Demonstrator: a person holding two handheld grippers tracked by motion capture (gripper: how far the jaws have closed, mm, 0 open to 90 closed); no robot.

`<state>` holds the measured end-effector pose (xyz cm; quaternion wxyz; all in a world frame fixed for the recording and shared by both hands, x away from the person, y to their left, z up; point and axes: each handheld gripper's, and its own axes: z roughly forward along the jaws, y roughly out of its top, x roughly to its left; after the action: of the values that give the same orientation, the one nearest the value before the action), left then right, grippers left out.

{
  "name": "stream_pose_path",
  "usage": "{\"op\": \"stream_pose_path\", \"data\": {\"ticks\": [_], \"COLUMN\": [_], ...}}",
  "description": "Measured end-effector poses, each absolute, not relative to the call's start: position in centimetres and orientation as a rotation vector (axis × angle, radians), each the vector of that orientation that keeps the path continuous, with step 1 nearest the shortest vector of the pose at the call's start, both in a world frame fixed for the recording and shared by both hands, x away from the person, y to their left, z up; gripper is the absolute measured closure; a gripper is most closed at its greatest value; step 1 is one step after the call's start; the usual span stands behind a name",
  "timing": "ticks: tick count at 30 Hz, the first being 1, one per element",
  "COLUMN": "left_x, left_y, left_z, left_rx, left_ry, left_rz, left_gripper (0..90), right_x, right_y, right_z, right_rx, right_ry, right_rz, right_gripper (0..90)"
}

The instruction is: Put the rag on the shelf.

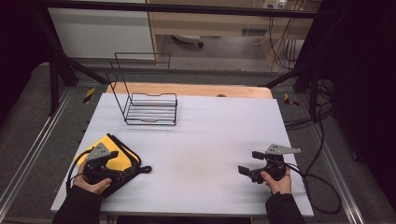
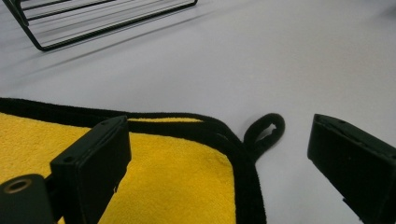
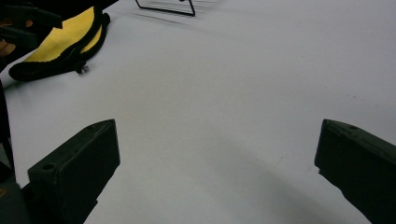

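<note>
A folded yellow cloth (image 1: 117,148) with black trim and a small black hanging loop (image 2: 265,132) lies at the front left of the white table (image 1: 205,140). My left gripper (image 1: 122,169) hovers over the cloth (image 2: 177,182) near its right corner, jaws wide open, nothing between them. My right gripper (image 1: 251,162) rests at the front right over bare table, jaws wide apart and empty. In the right gripper view the cloth (image 3: 70,37) lies far off at the upper left. A black wire rack (image 1: 149,100) stands at the back left.
The wire rack (image 2: 93,23) sits beyond the cloth. A wooden board edge (image 1: 191,88) runs behind the white sheet. Black frame bars and cables (image 1: 317,177) flank the table's right side.
</note>
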<state>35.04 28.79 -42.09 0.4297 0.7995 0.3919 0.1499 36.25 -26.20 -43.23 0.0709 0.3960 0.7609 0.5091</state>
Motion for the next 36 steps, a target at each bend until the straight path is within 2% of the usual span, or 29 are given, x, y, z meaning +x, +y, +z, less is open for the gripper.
{"op": "stream_pose_path", "data": {"ticks": [21,29,34,36], "left_x": [34.6,34.3,34.4,34.5], "left_y": [27.8,26.4,25.7,25.6], "left_z": [-41.5,-41.5,-42.1,-42.4], "left_rx": [2.039,2.103,2.162,2.178], "left_ry": [1.003,0.996,1.026,1.044], "left_rz": [0.398,0.412,0.407,0.418], "left_gripper": [8.2,20.0,35.0,37.0], "right_x": [36.1,36.1,36.1,36.1], "right_y": [-26.1,-26.1,-26.1,-26.0], "right_z": [-43.3,-43.3,-43.4,-43.4], "right_rx": [1.196,1.196,1.188,1.191], "right_ry": [2.289,2.3,2.308,2.309], "right_rz": [1.512,1.5,1.487,1.486], "right_gripper": [0.7,0.7,0.7,0.7]}}
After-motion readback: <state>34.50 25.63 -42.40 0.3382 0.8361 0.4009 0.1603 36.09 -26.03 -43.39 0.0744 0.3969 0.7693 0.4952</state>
